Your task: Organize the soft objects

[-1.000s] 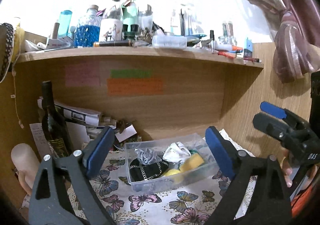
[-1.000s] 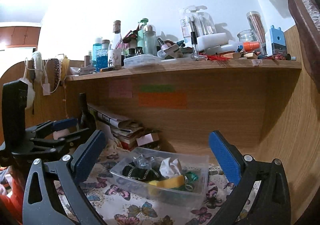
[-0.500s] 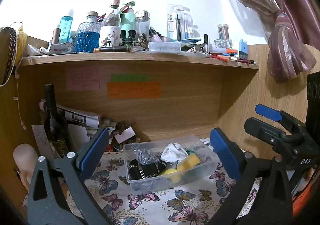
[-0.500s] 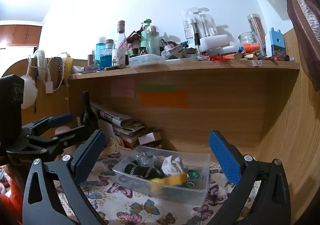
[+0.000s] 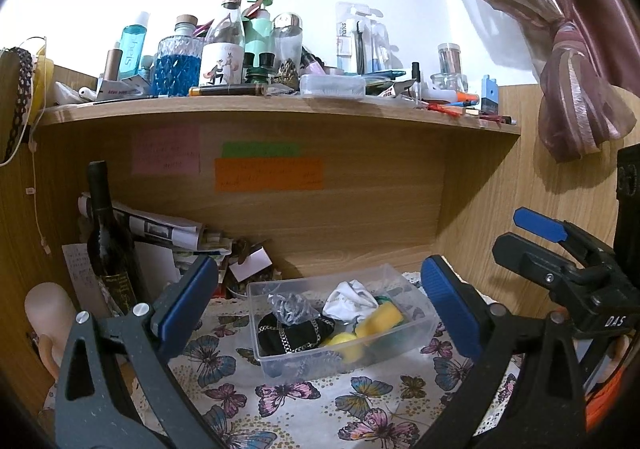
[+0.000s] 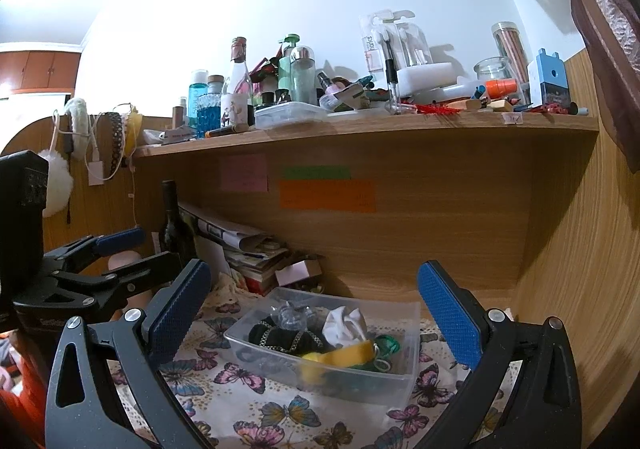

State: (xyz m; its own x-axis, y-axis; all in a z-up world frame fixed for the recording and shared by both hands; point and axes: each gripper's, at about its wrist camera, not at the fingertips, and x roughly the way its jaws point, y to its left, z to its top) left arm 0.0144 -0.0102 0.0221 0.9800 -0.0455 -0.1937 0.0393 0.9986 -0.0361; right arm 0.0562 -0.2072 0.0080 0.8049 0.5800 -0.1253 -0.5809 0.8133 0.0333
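A clear plastic bin (image 5: 424, 323) (image 6: 280, 367) stands on the butterfly-print cloth (image 5: 304, 405) under the shelf. It holds a black pouch with a chain (image 5: 296, 331), a crumpled clear bag (image 5: 290, 307), a white cloth (image 5: 350, 299) (image 6: 346, 323), yellow sponges (image 5: 378, 319) (image 6: 348, 355) and green bands (image 6: 386, 343). My left gripper (image 5: 316, 313) is open and empty, held back from the bin. My right gripper (image 6: 314, 315) is open and empty, also back from the bin. Each gripper shows in the other's view, the right (image 5: 560, 249) and the left (image 6: 104, 261).
A dark wine bottle (image 5: 108, 237) and stacked papers (image 5: 160, 227) stand at the back left. A cluttered wooden shelf (image 5: 280, 105) with bottles hangs overhead. Wooden walls close the back and right side (image 6: 580, 269). A curtain (image 5: 572, 101) hangs at right.
Both grippers have drawn back and tilted up a little, so the bin sits lower and smaller in view. Both stay open and empty.
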